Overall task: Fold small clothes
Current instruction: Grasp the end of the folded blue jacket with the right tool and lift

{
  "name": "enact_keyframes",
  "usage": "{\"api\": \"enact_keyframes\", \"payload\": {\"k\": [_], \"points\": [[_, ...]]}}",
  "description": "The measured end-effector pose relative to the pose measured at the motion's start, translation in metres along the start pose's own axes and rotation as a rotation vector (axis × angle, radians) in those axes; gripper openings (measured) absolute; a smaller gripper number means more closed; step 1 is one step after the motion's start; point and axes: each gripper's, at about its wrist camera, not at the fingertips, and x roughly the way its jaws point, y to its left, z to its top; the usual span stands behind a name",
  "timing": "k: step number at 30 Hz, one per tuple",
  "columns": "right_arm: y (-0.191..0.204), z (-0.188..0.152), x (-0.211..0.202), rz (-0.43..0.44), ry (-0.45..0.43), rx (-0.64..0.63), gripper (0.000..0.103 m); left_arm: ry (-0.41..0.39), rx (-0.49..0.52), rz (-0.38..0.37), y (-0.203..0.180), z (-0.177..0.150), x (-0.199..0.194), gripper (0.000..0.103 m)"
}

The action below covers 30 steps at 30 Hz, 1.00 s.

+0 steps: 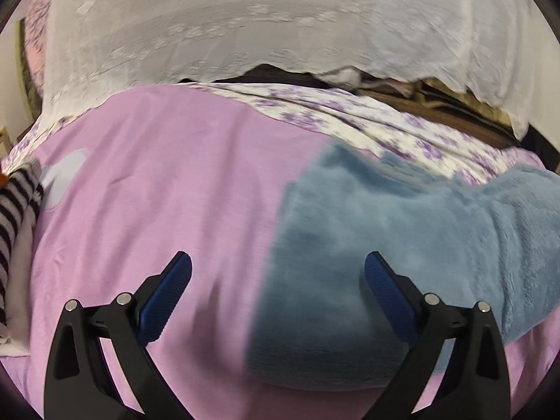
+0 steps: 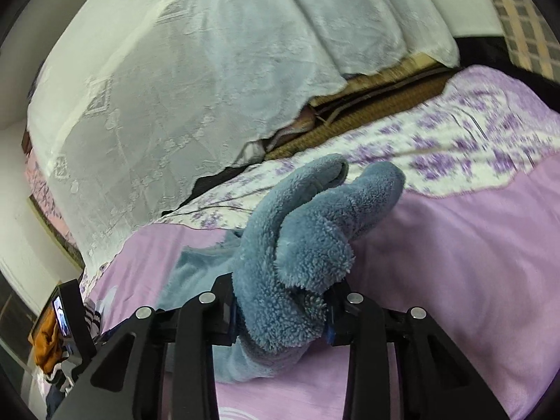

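Pink bedsheet (image 1: pixel 157 182) carries the blue fleece garment (image 1: pixel 367 245); my right tool (image 2: pixel 280 311) pinches a bunched fold of it. My left tool (image 1: pixel 278 280), spread wide and empty over the fleece's edge, should pin that edge flat while I lay the fold across.

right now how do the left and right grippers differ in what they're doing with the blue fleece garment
The left gripper has its jaws spread wide and holds nothing; the right gripper has its jaws closed on the blue fleece garment.
The left gripper sits over a flat part of the garment on the pink bedsheet; the right gripper has a bunched fold raised above the sheet.
Both point at the same garment.
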Motion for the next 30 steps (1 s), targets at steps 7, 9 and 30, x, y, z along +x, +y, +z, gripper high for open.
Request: {"api": "enact_keyframes", "payload": {"k": [7,9,30], "points": [[0.055,0.010,0.009,0.040,-0.008,-0.102,0.032,0.012,-0.009,0.081,0.039,0.002,-0.002,0.097],[0.076,0.008,0.015,0.048,-0.007,-0.149,0.032,0.001,0.029,0.118,0.046,0.000,-0.006,0.097],[0.212,-0.105,0.113,-0.030,0.178,-0.571,0.031,0.070,-0.107,0.173,0.100,-0.001,0.008,0.097]]}}
